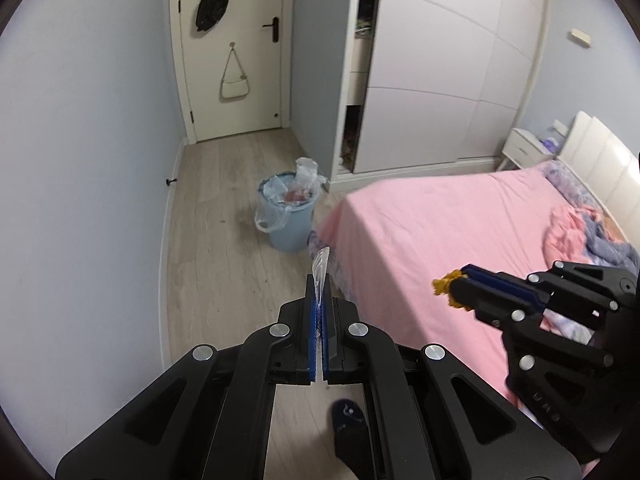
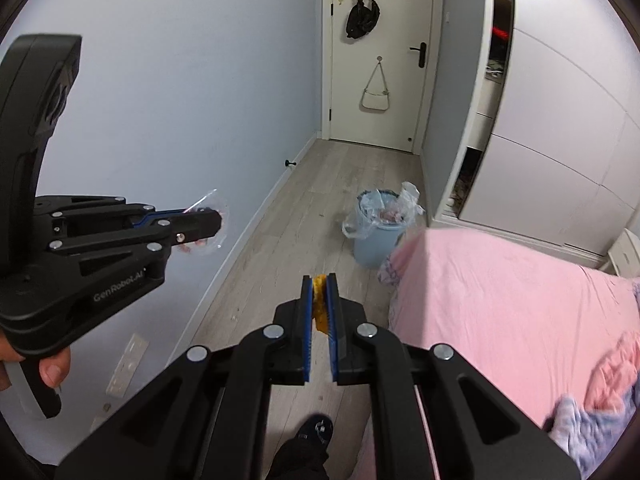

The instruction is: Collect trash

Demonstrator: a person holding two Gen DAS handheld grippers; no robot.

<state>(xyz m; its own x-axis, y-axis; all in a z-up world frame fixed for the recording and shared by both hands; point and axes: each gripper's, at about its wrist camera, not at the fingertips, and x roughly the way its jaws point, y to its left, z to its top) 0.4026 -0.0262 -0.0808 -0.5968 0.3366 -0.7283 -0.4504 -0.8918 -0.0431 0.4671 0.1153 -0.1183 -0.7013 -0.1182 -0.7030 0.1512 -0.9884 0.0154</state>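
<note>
Pinching a thin clear plastic wrapper (image 1: pixel 321 266), the left gripper (image 1: pixel 319 280) is clamped; the right gripper (image 2: pixel 319 280) grips a yellow crumpled scrap (image 2: pixel 319 300). Both look light and soft, liable to slip; the lined bin (image 1: pixel 289 216) stands well ahead beside the bed (image 1: pixel 440 232)

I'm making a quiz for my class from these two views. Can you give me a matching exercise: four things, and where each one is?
Things:
1. clear wrapper
2. yellow scrap
3. bin
4. white purse

Places:
A. hanging on the door
B. in the left tool
C. on the floor by the bed corner
D. in the right tool

Pairs: 1-B, 2-D, 3-C, 4-A
</note>
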